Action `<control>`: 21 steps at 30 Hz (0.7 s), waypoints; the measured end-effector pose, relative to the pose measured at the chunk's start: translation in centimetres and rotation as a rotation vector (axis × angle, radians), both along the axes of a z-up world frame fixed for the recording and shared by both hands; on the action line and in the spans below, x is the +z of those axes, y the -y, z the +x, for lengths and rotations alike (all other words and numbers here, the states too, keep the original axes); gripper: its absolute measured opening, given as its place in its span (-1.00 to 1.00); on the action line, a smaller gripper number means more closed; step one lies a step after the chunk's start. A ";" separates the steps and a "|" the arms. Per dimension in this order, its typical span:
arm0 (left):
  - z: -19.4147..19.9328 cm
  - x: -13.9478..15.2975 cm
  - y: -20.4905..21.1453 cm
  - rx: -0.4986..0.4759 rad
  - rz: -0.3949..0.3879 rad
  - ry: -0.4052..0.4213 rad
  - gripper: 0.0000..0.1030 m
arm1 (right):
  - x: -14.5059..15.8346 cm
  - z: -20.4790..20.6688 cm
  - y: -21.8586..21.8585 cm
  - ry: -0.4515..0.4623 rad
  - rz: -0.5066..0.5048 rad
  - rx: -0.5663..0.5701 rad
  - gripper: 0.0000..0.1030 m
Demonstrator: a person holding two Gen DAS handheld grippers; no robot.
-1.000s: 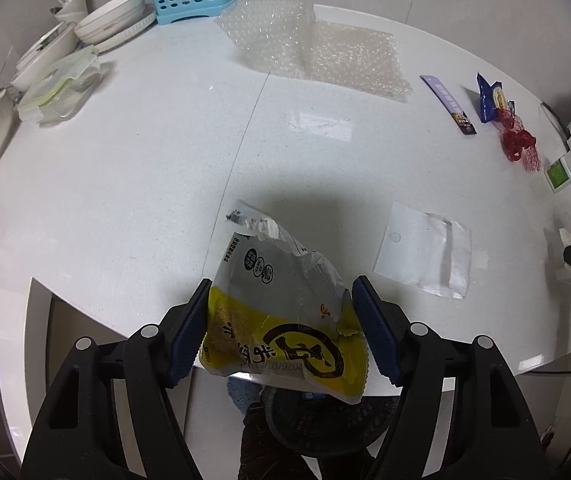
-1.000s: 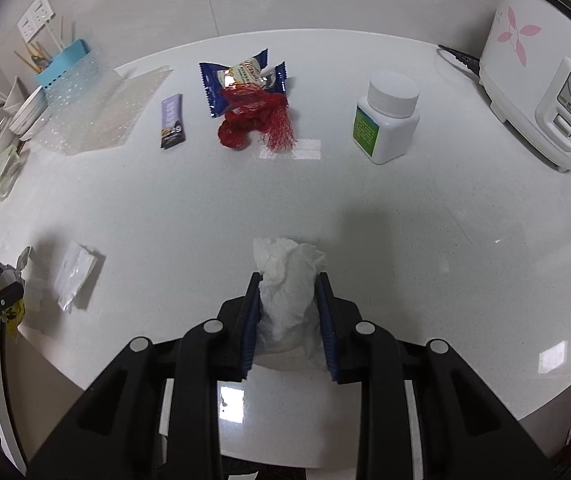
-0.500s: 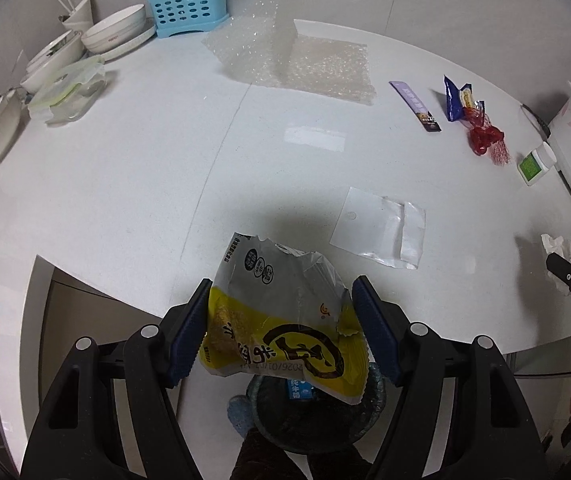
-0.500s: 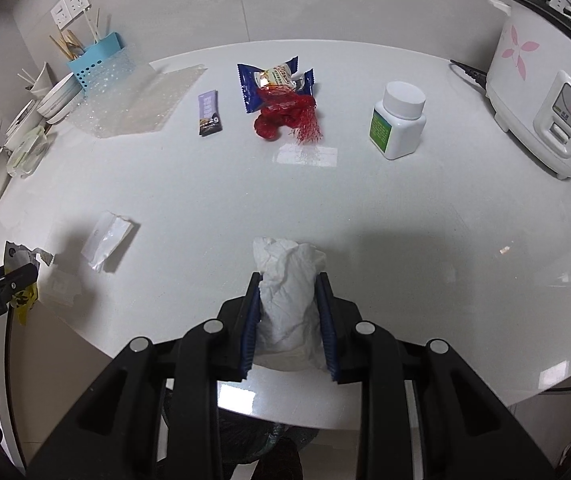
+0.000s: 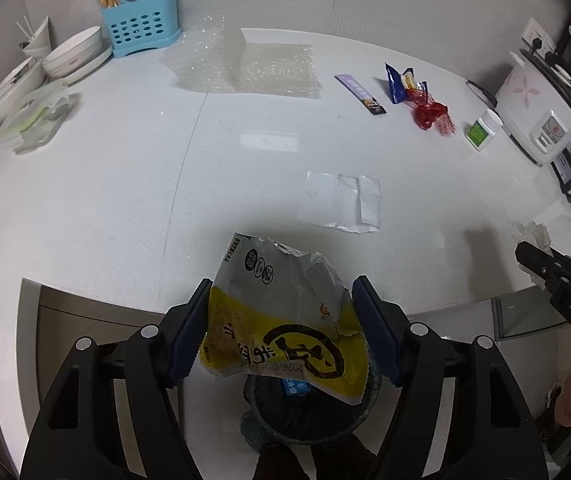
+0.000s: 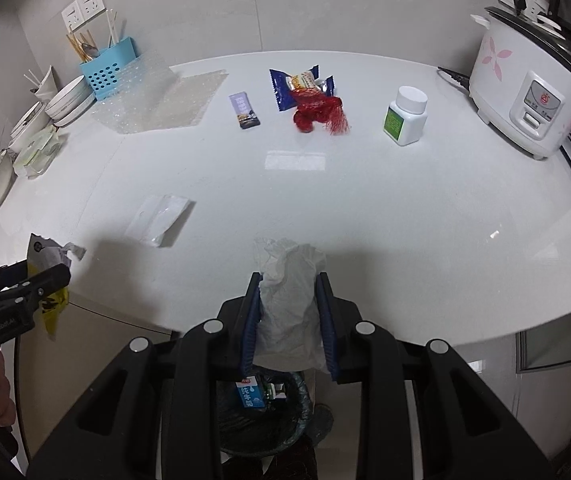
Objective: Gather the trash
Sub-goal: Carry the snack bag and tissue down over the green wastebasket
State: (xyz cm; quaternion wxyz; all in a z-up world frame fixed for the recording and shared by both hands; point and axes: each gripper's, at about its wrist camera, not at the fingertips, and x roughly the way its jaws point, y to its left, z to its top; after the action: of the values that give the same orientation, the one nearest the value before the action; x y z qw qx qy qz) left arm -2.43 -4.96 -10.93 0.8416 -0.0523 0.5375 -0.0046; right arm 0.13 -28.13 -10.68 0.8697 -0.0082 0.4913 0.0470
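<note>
- left gripper [image 5: 281,320] is clamped on a yellow packet [image 5: 281,320], held over the bin [image 5: 309,412] off the counter [image 5: 125,184] edge.
- right gripper [image 6: 289,312] pinches a tissue [image 6: 289,304] above the same bin.

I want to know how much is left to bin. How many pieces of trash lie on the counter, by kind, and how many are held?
Wrappers and packets on counter: 3
Red mesh net: 1
Bubble wrap sheet: 1
Held, yellow bag and tissue: 2
Total: 7

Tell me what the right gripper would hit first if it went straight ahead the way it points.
Likely the bare countertop. The right gripper holds a crumpled tissue; nothing lies directly ahead before the red mesh net far back. Depth is uncertain.
</note>
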 end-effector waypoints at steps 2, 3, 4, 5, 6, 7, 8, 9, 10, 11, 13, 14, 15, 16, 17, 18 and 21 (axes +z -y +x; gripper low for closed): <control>-0.6 0.1 0.0 -0.021 -0.004 0.004 0.33 | 0.0 -1.0 -0.6 0.002 -0.002 -0.004 -0.50; -0.9 0.0 -0.1 -0.029 -0.008 0.003 0.33 | 0.0 -1.6 -0.9 0.003 -0.006 -0.004 -0.50; -1.1 0.0 -0.1 -0.034 -0.010 0.002 0.33 | 0.0 -1.9 -1.1 0.004 -0.009 -0.004 -0.50; -1.5 -0.1 -0.2 -0.040 -0.013 0.001 0.33 | 0.0 -2.5 -1.4 0.004 -0.009 -0.006 -0.50; -1.8 -0.2 -0.2 -0.044 -0.015 0.000 0.33 | -0.1 -2.8 -1.6 0.004 -0.009 -0.007 -0.51; -2.1 -0.3 -0.3 -0.048 -0.016 -0.001 0.33 | -0.1 -3.1 -1.7 0.003 -0.009 -0.008 -0.51; -2.4 -0.4 -0.3 -0.050 -0.018 -0.002 0.33 | -0.2 -3.6 -2.0 0.003 -0.009 -0.010 -0.50; -2.8 -0.5 -0.4 -0.051 -0.020 -0.003 0.33 | -0.3 -4.0 -2.2 0.001 -0.009 -0.010 -0.51; -3.1 -0.7 -0.4 -0.051 -0.022 -0.004 0.33 | -0.5 -4.4 -2.4 0.000 -0.011 -0.008 -0.51; -3.6 -0.9 -0.5 -0.052 -0.022 -0.006 0.33 | -0.6 -4.7 -2.6 -0.001 -0.013 -0.005 -0.51; -4.2 -1.2 -0.6 -0.054 -0.019 -0.009 0.33 | -0.9 -5.5 -3.0 -0.002 -0.018 -0.001 -0.51; -4.6 -1.5 -0.6 -0.054 -0.019 -0.013 0.33 | -1.1 -5.9 -3.2 -0.006 -0.017 0.000 -0.51; -5.0 -1.7 -0.6 -0.055 -0.018 -0.016 0.33 | -1.3 -6.3 -3.3 -0.011 -0.016 0.001 -0.51; -5.3 -1.9 -0.7 -0.056 -0.016 -0.018 0.33 | -1.5 -6.6 -3.5 -0.014 -0.015 0.001 -0.50; -5.7 -2.2 -0.7 -0.058 -0.015 -0.020 0.33 | -1.8 -7.0 -3.7 -0.020 -0.014 0.002 -0.50; -6.0 -2.4 -0.7 -0.059 -0.017 -0.021 0.33 | -2.1 -7.4 -3.8 -0.025 -0.013 0.004 -0.51; -6.9 -3.3 -0.8 -0.062 -0.024 -0.014 0.33 | -3.1 -8.4 -4.5 -0.042 -0.016 0.015 -0.50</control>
State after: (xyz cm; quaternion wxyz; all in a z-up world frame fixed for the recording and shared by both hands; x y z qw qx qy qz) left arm -9.30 -4.17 -14.19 0.8365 -0.0456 0.5448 -0.0369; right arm -8.23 -23.67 -13.77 0.8589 -0.0176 0.5095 0.0496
